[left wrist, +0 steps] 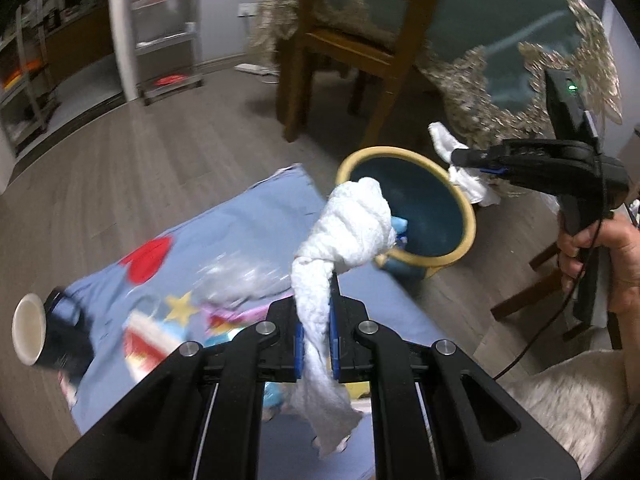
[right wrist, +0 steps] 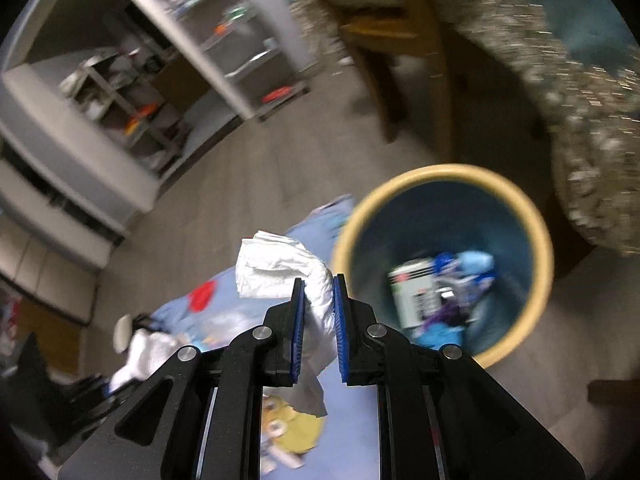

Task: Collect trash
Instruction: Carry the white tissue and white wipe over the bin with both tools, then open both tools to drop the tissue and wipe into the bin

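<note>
White tissue (left wrist: 320, 320) fills both clamped grippers (left wrist: 316, 340); only the right view shows the bin's (right wrist: 532, 240) trash (right wrist: 432, 292).

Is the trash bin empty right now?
No, the trash bin already holds a white carton and blue wrappers.

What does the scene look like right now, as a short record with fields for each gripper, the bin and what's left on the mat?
left gripper: shut on a twisted white tissue
right gripper: shut on a crumpled white tissue
bin: yellow rim, blue inside, already holds trash
mat: blue, on the floor beside the bin
left on mat: clear plastic wrapper, dark cup
</note>
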